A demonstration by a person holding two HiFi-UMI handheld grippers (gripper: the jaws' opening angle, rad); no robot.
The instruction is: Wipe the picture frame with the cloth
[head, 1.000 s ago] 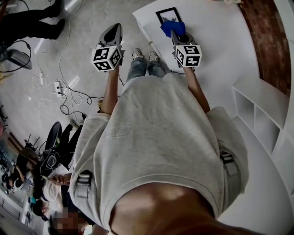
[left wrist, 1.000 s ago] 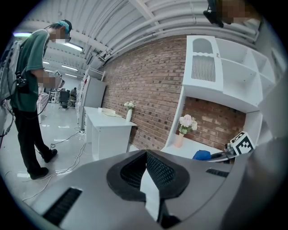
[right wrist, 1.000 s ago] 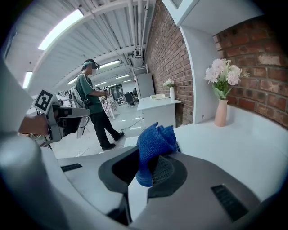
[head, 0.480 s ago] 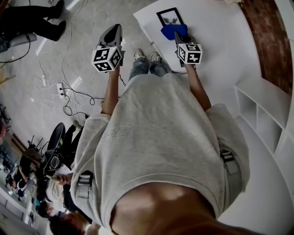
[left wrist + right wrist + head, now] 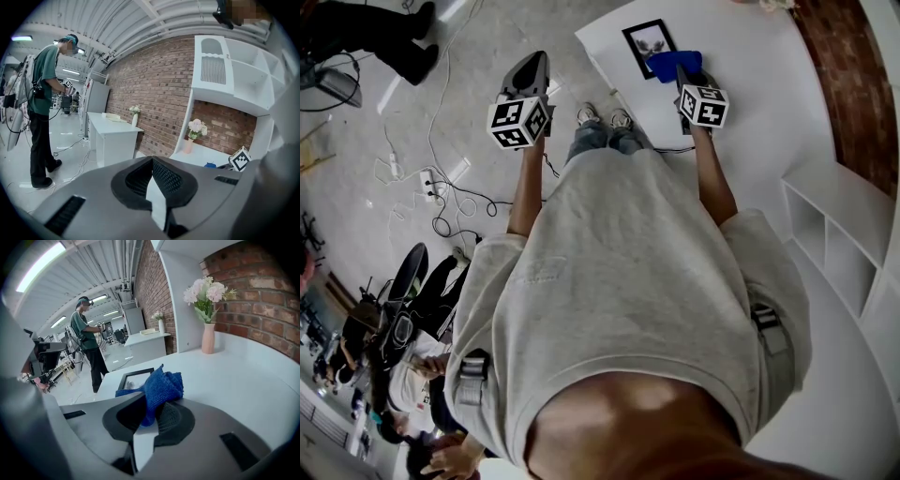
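A black picture frame [image 5: 648, 45] lies flat on the white table [image 5: 750, 66], near its left edge; in the right gripper view the frame [image 5: 130, 377] shows just beyond the cloth. My right gripper [image 5: 682, 72] is shut on a bunched blue cloth [image 5: 673, 64], held just right of the frame; the cloth [image 5: 159, 387] bulges out of the jaws. My left gripper [image 5: 528, 70] hangs over the floor left of the table, away from the frame. Its jaws [image 5: 152, 180] are shut with nothing between them.
A pink vase with flowers [image 5: 206, 305] stands at the table's back by the brick wall. White shelving [image 5: 830, 234] stands to the right. Cables and a power strip [image 5: 422, 178] lie on the floor. A person [image 5: 44, 103] stands at the far left.
My right gripper with the blue cloth has slid off the picture frame to its right, leaving the frame uncovered. The left gripper has stayed put.
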